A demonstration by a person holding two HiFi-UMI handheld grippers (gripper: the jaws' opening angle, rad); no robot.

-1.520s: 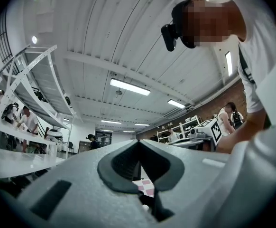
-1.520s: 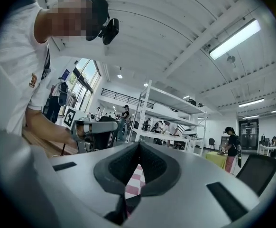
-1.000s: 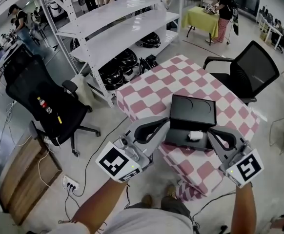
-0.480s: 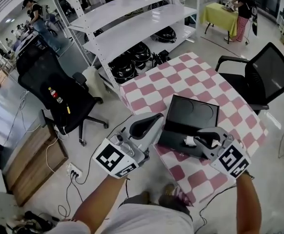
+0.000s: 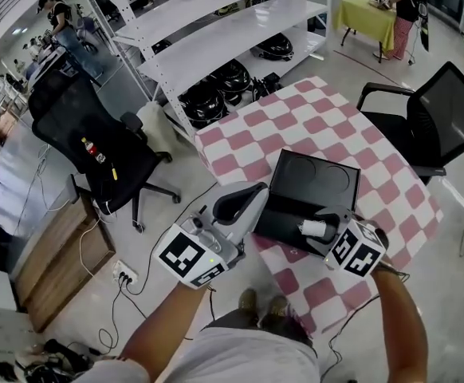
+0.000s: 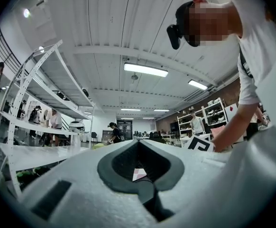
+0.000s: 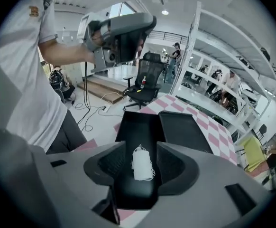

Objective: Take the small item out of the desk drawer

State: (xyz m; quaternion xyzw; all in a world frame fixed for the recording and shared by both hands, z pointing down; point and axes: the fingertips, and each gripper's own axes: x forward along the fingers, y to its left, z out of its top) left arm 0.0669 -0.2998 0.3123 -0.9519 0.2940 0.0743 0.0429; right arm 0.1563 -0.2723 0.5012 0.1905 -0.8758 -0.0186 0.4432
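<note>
In the head view the black drawer [image 5: 276,222] is pulled out of the desk on the pink and white table [image 5: 296,126]. The small white item [image 5: 312,229] lies inside it, at the drawer's end on my right. My right gripper [image 5: 324,227] is tipped down into that end of the drawer. My left gripper [image 5: 246,199] sits by the drawer's other end, so the right 1 is much nearer. In the left gripper view the 2 jaws are pressed together with nothing in them, and only a bit of pink cloth shows through the gap. In the right gripper view the jaws stand wide apart. The item lies on the drawer floor right between them, touching neither pad. Its long side runs along the drawer, the same way the jaws point, so I think they can squeeze across its short side. Compared with 1 second ago, the right gripper has come down over the drawer, and its jaws have just been opening.
</note>
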